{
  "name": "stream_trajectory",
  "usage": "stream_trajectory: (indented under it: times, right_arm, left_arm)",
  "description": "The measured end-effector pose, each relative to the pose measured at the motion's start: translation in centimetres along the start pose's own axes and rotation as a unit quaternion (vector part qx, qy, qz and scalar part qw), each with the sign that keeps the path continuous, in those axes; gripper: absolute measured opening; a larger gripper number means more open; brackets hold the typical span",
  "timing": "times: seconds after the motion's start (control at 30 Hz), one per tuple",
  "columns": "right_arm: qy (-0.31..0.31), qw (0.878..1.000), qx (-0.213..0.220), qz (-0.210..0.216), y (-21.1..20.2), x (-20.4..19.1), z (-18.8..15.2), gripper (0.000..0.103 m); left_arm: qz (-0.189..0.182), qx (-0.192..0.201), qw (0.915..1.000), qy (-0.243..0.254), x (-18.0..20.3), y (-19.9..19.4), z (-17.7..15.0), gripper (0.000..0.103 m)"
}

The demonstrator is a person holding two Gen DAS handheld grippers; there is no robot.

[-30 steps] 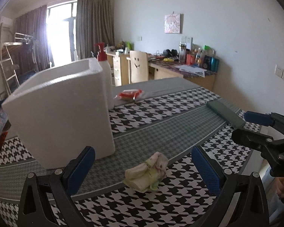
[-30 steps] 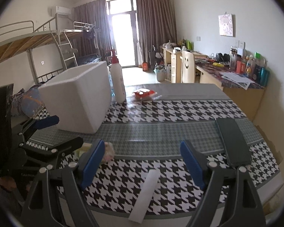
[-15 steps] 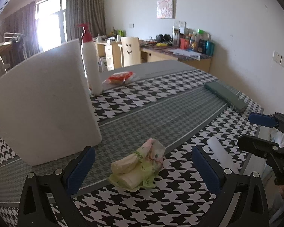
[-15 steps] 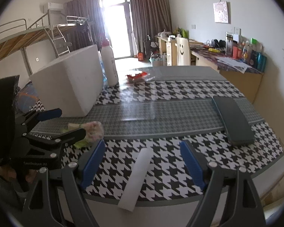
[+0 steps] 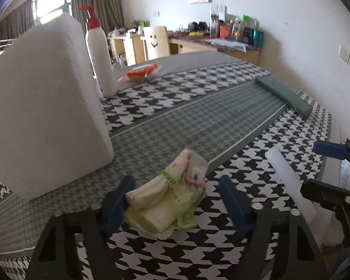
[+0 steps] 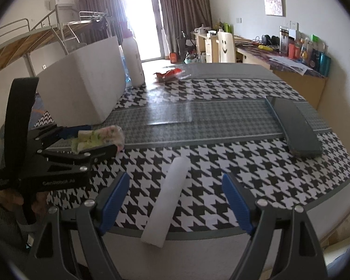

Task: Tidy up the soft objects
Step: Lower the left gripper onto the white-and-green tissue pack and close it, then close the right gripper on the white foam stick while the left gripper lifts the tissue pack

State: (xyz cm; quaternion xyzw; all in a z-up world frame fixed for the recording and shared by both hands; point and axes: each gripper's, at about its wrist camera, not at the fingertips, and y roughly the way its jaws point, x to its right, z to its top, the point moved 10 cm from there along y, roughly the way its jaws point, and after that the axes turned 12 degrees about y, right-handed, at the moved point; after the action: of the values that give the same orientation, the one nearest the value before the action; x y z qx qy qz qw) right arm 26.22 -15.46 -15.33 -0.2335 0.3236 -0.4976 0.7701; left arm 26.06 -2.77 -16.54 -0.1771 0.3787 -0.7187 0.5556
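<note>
Crumpled bundle (image 5: 168,200) lengthwise (pink end outward) between left gripper (image 5: 177,205) fingers.

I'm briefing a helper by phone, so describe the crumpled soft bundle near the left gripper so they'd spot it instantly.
Start at the tall white foam box on the black-and-white houndstooth tablecloth. Toward the table's near edge from it, between the left gripper's open blue fingers, lies the crumpled pale-yellow, green and pink cloth bundle. Unlike the smooth white foam strip nearby, it is wrinkled, lumpy and multicoloured.
</note>
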Motion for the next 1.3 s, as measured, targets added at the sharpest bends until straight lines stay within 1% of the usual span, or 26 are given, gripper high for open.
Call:
stream_trajectory:
  times: [0.03,0.1,0.13,0.17,0.33,0.43,0.57,0.7,0.8,0.87,0.9,1.0,1.07,1.13,1.2,1.3]
  right_arm:
    - [0.0,1.0,-0.003,0.001,0.1,0.0,-0.2,0.085]
    - [0.001,1.0,-0.007,0.001,0.4,0.0,-0.5,0.085]
    - [0.001,1.0,-0.009,0.001,0.5,-0.1,-0.6,0.085]
    - [0.001,1.0,-0.011,0.001,0.6,-0.1,-0.7,0.085]
    - [-0.001,1.0,-0.014,0.0,0.6,-0.1,-1.0,0.085]
    - [0.003,1.0,-0.018,-0.001,0.7,-0.1,-1.1,0.085]
    - [-0.003,1.0,-0.021,-0.008,0.9,-0.3,-1.3,0.085]
    - [-0.007,0.999,-0.028,-0.022,1.2,-0.2,-1.7,0.084]
    - [-0.011,0.999,-0.033,-0.025,1.3,-0.5,-1.8,0.073]
    - [-0.011,0.999,-0.038,-0.033,1.6,-0.4,-2.0,0.07]
    - [-0.01,0.998,-0.041,-0.036,1.7,-0.3,-2.0,0.066]
    - [-0.008,0.998,-0.046,-0.046,1.9,-0.1,-2.2,0.061]
    - [-0.009,0.998,-0.049,-0.047,2.0,-0.1,-2.2,0.06]
    - [-0.012,0.997,-0.047,-0.056,2.1,-0.1,-2.2,0.053]
    - [-0.015,0.997,-0.047,-0.063,2.3,0.0,-2.2,0.051]
    - [-0.023,0.996,-0.046,-0.079,2.6,-0.2,-2.1,0.045]
  left_arm:
    - [-0.002,-0.002,1.0,0.0,0.0,0.0,-0.1,0.062]
    - [-0.004,-0.011,0.9999,0.002,0.2,0.3,-0.4,0.058]
    - [-0.005,-0.013,0.9999,0.004,0.3,0.3,-0.5,0.053]
    - [-0.006,-0.015,0.9999,0.005,0.4,0.4,-0.5,0.051]
    - [-0.005,-0.015,0.9997,0.019,1.1,0.3,-0.5,0.034]
    - [-0.013,-0.01,0.9997,0.02,1.3,0.1,-0.5,0.028]
    - [-0.023,0.011,0.9996,0.013,1.4,-0.9,0.0,0.027]
    - [-0.02,0.027,0.9994,0.008,1.3,-2.1,0.4,0.027]
    - [-0.017,0.036,0.9992,0.007,1.0,-2.8,0.5,0.027]
    - [-0.016,0.042,0.999,0.006,0.9,-3.2,0.6,0.027]
    - [-0.016,0.045,0.9989,0.005,0.8,-3.4,0.6,0.027]
    - [-0.014,0.05,0.9987,0.002,0.6,-3.8,0.6,0.027]
    - [-0.013,0.05,0.9987,0.001,0.5,-3.9,0.5,0.027]
    - [-0.012,0.051,0.9986,0.0,0.4,-4.1,0.3,0.027]
    - [-0.011,0.052,0.9986,-0.002,0.2,-4.3,0.1,0.027]
    - [-0.009,0.057,0.9983,-0.004,0.0,-4.7,0.1,0.027]
